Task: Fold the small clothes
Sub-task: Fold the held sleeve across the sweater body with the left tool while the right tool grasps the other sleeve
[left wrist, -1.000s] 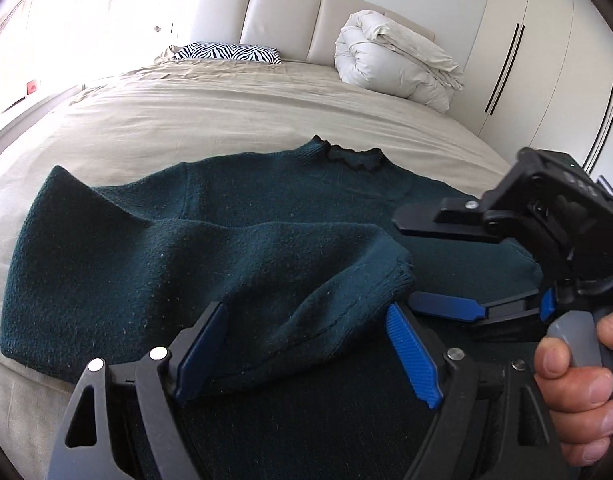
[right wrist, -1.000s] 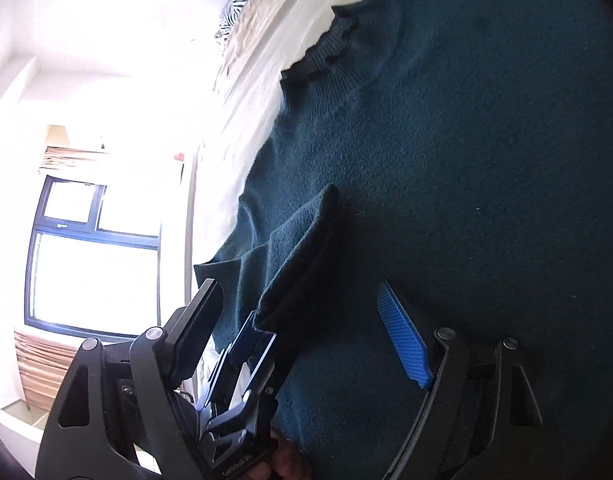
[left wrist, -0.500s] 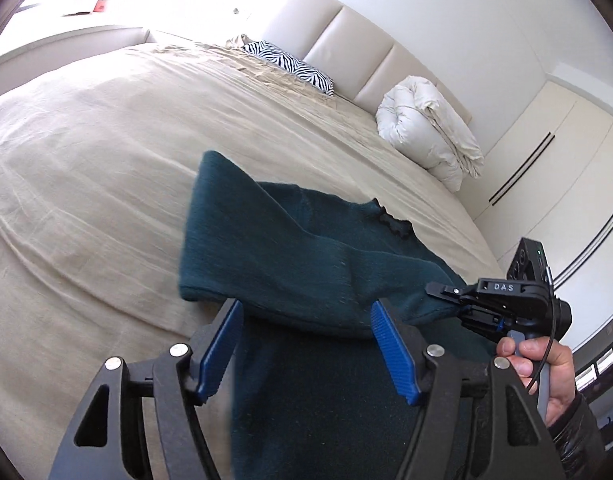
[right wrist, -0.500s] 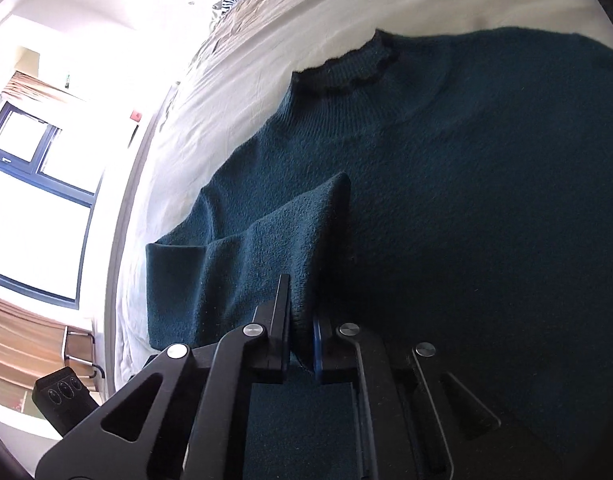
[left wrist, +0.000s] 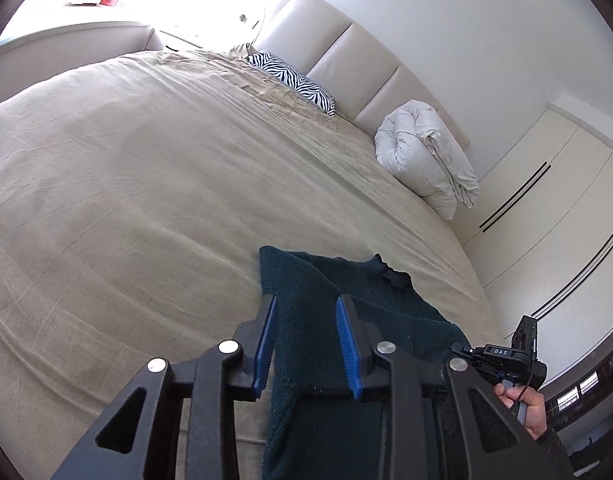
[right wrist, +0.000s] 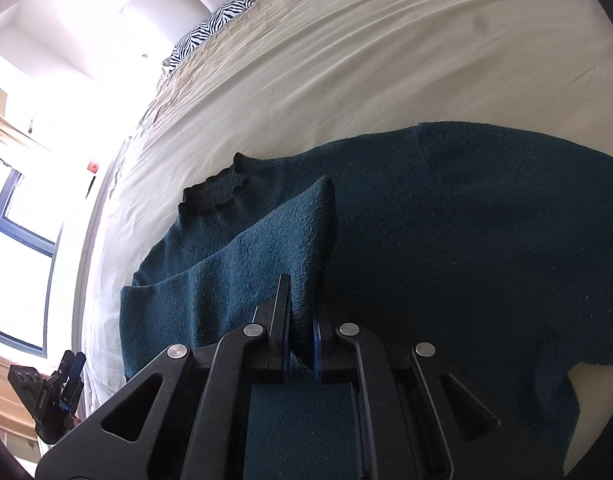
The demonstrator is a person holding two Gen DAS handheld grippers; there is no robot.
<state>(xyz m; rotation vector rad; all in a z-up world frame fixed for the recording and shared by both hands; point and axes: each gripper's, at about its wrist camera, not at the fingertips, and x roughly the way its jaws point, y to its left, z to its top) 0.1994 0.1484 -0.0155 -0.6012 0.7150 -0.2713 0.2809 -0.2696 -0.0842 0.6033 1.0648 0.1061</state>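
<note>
Right gripper (right wrist: 302, 316) is clamped on a raised fold of the dark teal sweater (right wrist: 466, 248), which lies on the beige bed (left wrist: 146, 200); its body reads "DAS". Left gripper (left wrist: 306, 340) is closing, the sweater's edge between its blue pads (left wrist: 348, 344)

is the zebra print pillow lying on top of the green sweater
No, the zebra pillow sits by the headboard, far from the sweater.

Black angular left claw (left wrist: 306, 344) with ribbed blue pads (left wrist: 348, 350), silver screws, triangular cut-outs; dark sleeve (left wrist: 554, 446).
</note>
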